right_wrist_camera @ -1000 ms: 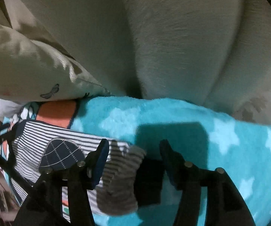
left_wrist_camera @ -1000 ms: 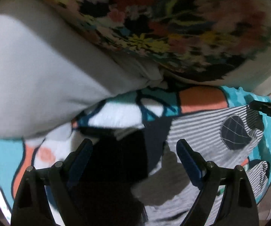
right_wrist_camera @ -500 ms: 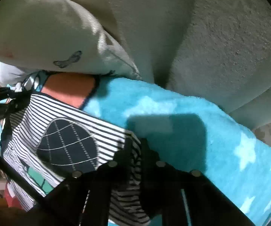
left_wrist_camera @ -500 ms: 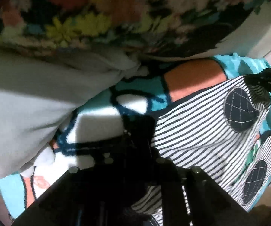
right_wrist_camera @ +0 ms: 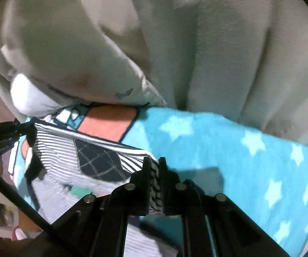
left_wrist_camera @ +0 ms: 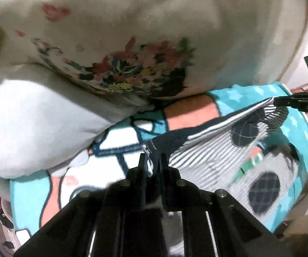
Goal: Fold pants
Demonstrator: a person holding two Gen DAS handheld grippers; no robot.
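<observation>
The surface is a turquoise blanket (right_wrist_camera: 228,150) printed with pale stars, plus an orange block and white panels outlined in dark blue toward the middle of both views. It lies on what looks like a sofa or bed with grey-white upholstery (right_wrist_camera: 228,53) filling the top of the right wrist view. In the left wrist view a white pillow (left_wrist_camera: 36,117) sits at the left of the frame, and a cream cushion with a flower print (left_wrist_camera: 143,70) fills the upper middle, its lower edge touching the blanket.

The pants (left_wrist_camera: 218,150), striped black and white with dark checked oval patches, are spread across the blanket in the right half of the left wrist view and the lower left of the right wrist view. The left gripper (left_wrist_camera: 151,160) is closed on a dark edge of the pants at bottom centre, with a pale cord hanging between its jaws. The right gripper (right_wrist_camera: 154,165) is pinched shut on a striped edge of the pants, lifting it off the blanket.

Both frames are blurred, so the fabric's lower folds are hard to read. The gripper bodies hide the cloth beneath them. At the lower left edges, bits of room and floor show but are too small to make out.
</observation>
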